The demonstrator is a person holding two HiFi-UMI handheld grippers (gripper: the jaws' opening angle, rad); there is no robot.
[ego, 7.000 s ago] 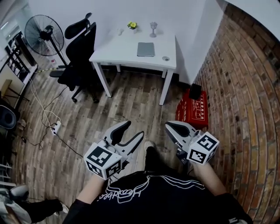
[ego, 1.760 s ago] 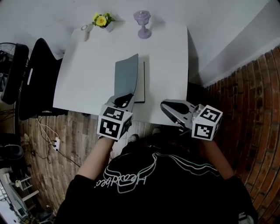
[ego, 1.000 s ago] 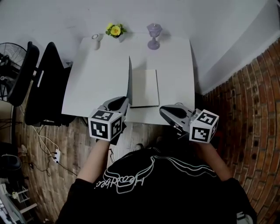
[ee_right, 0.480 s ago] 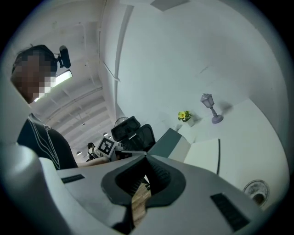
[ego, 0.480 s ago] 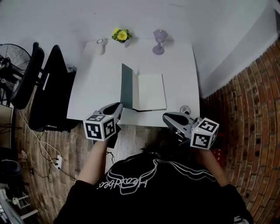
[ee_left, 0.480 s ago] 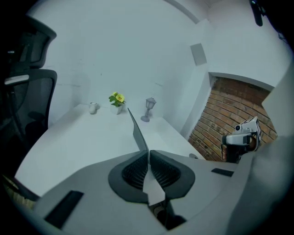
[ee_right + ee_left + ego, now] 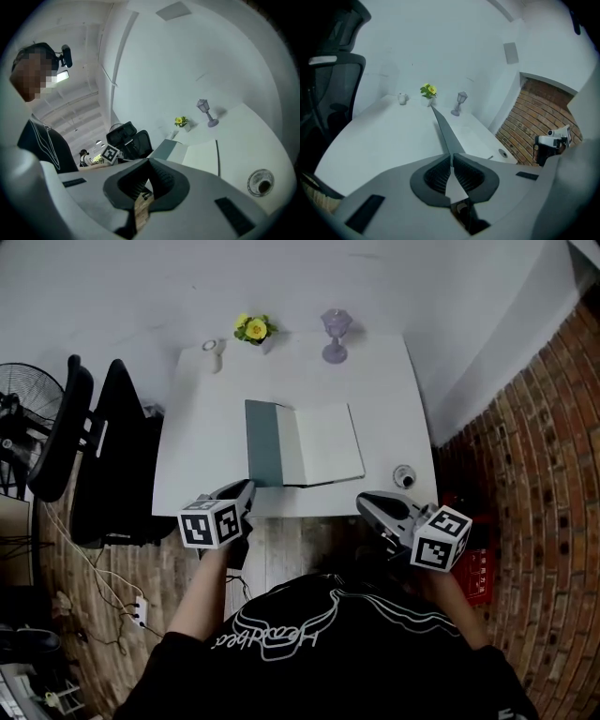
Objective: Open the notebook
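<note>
The notebook lies open in the middle of the white table (image 7: 202, 442). Its white page (image 7: 328, 442) faces up and its grey cover (image 7: 263, 455) is swung over to the left. My left gripper (image 7: 246, 487) sits at the table's near edge, shut on the cover's near corner. In the left gripper view the cover (image 7: 443, 129) runs edge-on out of the closed jaws of the left gripper (image 7: 451, 157). My right gripper (image 7: 364, 502) hovers off the near right edge, jaws together and empty. In the right gripper view the right gripper (image 7: 149, 161) points across the notebook (image 7: 199, 157).
A yellow flower pot (image 7: 251, 329), a purple goblet (image 7: 335, 334) and a small white item (image 7: 213, 347) stand along the table's far edge. A small round object (image 7: 404, 475) lies near the right corner. A black office chair (image 7: 103, 456) is left of the table, a brick wall (image 7: 534, 474) on the right.
The grey cover has swung from upright over to the left and lower, carried by my left gripper, which moved left and down. The right gripper stays about where it was.
</note>
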